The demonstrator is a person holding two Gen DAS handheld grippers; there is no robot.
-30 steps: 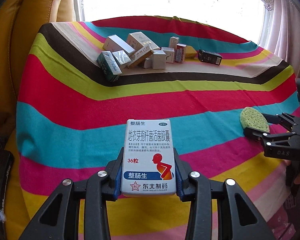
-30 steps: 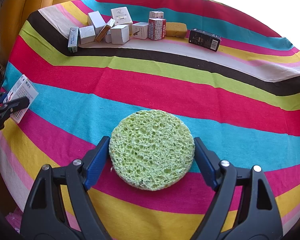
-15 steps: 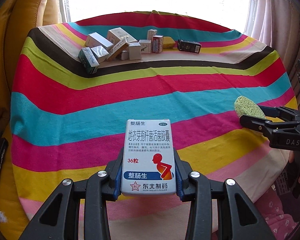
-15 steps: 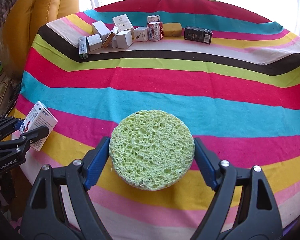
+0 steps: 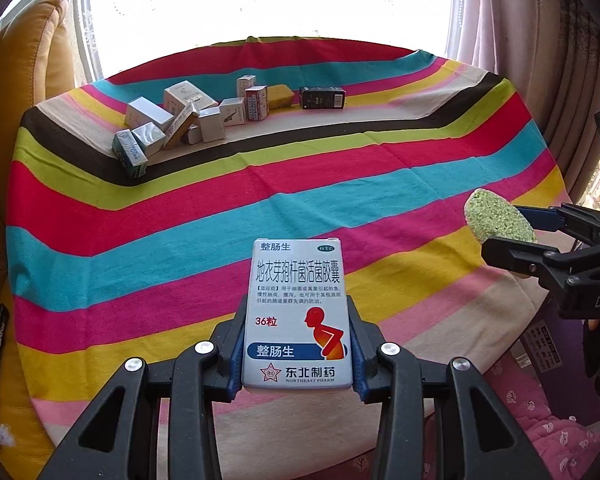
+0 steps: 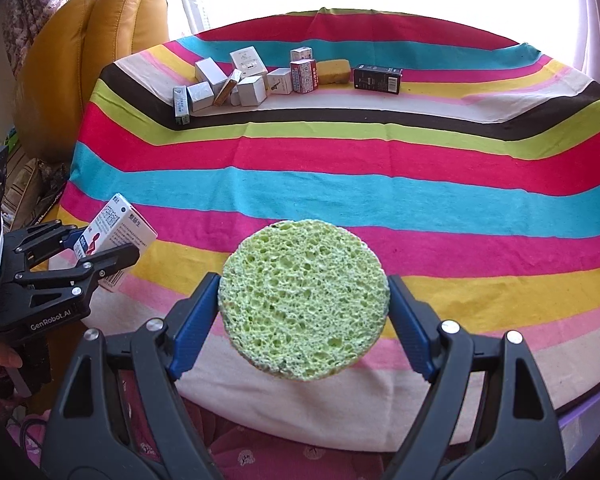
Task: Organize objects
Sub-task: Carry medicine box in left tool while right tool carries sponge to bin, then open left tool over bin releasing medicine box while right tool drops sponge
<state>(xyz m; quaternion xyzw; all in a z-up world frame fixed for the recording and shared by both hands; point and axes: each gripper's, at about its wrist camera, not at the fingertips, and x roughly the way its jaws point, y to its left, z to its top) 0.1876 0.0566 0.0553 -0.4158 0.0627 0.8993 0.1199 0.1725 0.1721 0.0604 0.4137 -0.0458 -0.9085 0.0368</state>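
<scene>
Progress is judged as mid-task: two items are lifted in hand and none of the rest appears sorted. The left gripper (image 5: 298, 344) is clamped on the lower sides of a white medicine box (image 5: 298, 312), held upright above the near edge of the striped tablecloth (image 5: 220, 216). The right gripper (image 6: 304, 312) has its blue pads pressed against opposite edges of a round green sponge (image 6: 304, 300), held clear of the cloth over the near rim of the table. Both items are in the air and neither is set down. At the far side, a loose cluster of small boxes (image 5: 180, 124) lies jumbled, some tilted against each other, with a yellow sponge (image 5: 280, 94) just beside them and a black box (image 5: 322, 98) a little apart to the right. These look untouched, so grouping them remains to be done, in my judgement. Where the two held items belong cannot be told from the frames. The left wrist view alone shows the box's printed front and the sponge edge-on in the other gripper. The right wrist view alone shows the sponge's porous face, the box's side panel, and an orange upholstered chair (image 6: 92, 52) behind the table's left.
</scene>
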